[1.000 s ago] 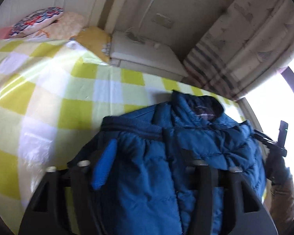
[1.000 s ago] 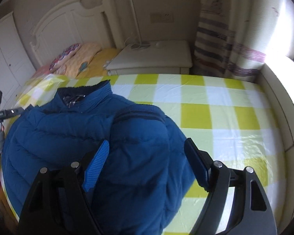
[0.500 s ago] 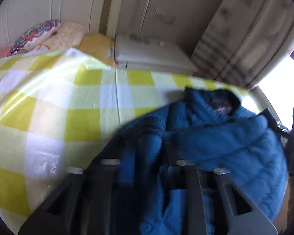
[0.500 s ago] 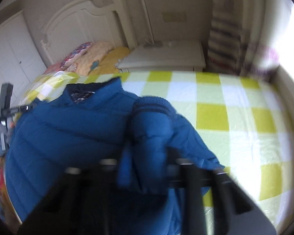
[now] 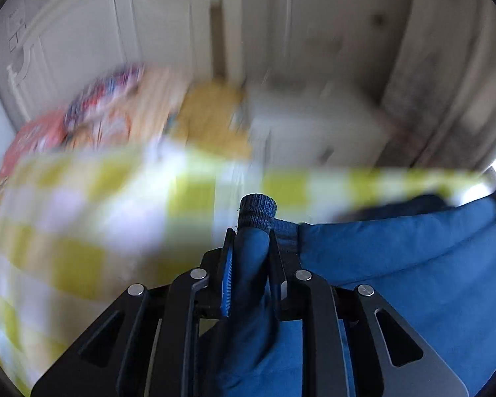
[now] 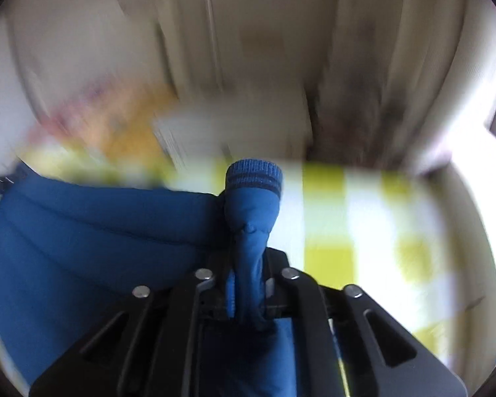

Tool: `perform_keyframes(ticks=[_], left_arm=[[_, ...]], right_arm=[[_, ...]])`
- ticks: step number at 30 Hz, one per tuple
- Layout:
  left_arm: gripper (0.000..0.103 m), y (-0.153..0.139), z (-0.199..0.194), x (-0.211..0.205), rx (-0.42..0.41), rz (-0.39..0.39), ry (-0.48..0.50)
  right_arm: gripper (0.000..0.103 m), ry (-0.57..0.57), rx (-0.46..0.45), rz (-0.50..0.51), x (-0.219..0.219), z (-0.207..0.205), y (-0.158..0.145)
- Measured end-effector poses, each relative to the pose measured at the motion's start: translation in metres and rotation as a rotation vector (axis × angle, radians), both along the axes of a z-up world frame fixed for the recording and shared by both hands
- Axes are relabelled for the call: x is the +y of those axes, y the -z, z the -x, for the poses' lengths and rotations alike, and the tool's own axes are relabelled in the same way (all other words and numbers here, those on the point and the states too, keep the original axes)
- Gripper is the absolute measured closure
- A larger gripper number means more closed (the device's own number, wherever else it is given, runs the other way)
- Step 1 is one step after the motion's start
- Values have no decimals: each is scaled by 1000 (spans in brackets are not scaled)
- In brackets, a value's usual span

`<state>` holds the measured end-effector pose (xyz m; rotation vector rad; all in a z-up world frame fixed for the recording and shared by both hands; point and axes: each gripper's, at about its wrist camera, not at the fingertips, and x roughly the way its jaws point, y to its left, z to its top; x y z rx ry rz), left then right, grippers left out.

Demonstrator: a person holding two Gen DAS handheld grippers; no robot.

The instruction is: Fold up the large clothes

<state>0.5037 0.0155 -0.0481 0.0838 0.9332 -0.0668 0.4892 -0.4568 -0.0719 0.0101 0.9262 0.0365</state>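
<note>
Since the earlier frames, both hand-held grippers have gone from standing spread over the blue jacket to pinching a sleeve each, and both views are now smeared by motion. Taking the jacket [image 5: 413, 264] as landmark and going left to right: off the jacket's left side lies the yellow-and-white checked bed cover [image 5: 82, 231], bare there. The left hand-held gripper [image 5: 249, 254] is clamped on the left sleeve [image 5: 251, 264] just behind its dark knitted cuff [image 5: 258, 210], which sticks out past the fingertips; its jaws are easing slightly apart, yet the fabric sits squeezed between the pads. The jacket body spreads to the right of that gripper, lying on the bed. In the right wrist view the body [image 6: 82, 248] lies to the left, and the right hand-held gripper [image 6: 248, 284] pinches the right sleeve [image 6: 251, 231] below its striped cuff [image 6: 254, 175], its jaws likewise opening a little while the cloth remains pressed between them. Holding near the cuffs likely gives control of each sleeve's free end, so both can be carried across the jacket's front for the fold. Beyond the jacket, blurred pillows [image 5: 109, 109] and a pale bedside cabinet [image 5: 314, 125] stand at the head of the bed.
</note>
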Motion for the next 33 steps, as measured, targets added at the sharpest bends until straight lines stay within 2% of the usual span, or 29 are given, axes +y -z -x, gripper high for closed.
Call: perform_keyframes(ticks=[1,2,4,5,6,7,8,10,11,12,14,16,18,20,23,25,28,31,33], left_arm=[[78,20,-1,-3,20,-14,-14],[76,22,3,-4,-21,-40,-38],[74,18,5,-6,-45,-75,-45],[69,19,4,-3,-38,-76,-53],[66,19,4,1,-34,-61,-65],[55,18,5,6,-36,-45,-89],[47,13,9,17,-56,0,-122],[45,-2,23,38,-130,112,-140],[39,-12,36,51,-173,165,-157],[23,-28,58,73,-225,224,-179],[7,-43,101,100,-289,270,-174],[7,-47,134,115,-279,301,-110],[7,-35,180,125,-198,336,1],[7,-16,221,125,-134,344,92],[7,10,261,113,-55,359,217],[7,19,269,97,-39,334,272],[6,29,260,70,-31,267,284],[4,30,242,60,-37,298,264],[4,31,235,63,-38,342,244]], right_arm=[[77,8,1,1,3,0,18],[77,33,-41,-16,3,4,20],[70,33,-47,39,8,4,19],[66,35,-43,52,8,3,20],[52,54,-38,55,6,2,19],[41,79,-36,54,1,2,19],[41,100,-36,23,-6,4,15],[37,101,-47,-50,-18,16,6],[35,91,-71,-96,-25,29,-3],[32,71,-98,-131,-31,46,-13],[25,24,-156,-169,-44,91,-31],[19,-41,-179,-210,-55,140,-38],[19,-88,-161,-236,-62,178,-31],[19,-129,-135,-261,-66,215,-19],[19,-178,-93,-307,-64,253,3],[19,-199,-66,-299,-55,257,16],[21,-192,-74,-260,-40,255,21],[30,-174,-98,-195,-27,247,18],[32,-146,-114,-184,-24,247,16]])
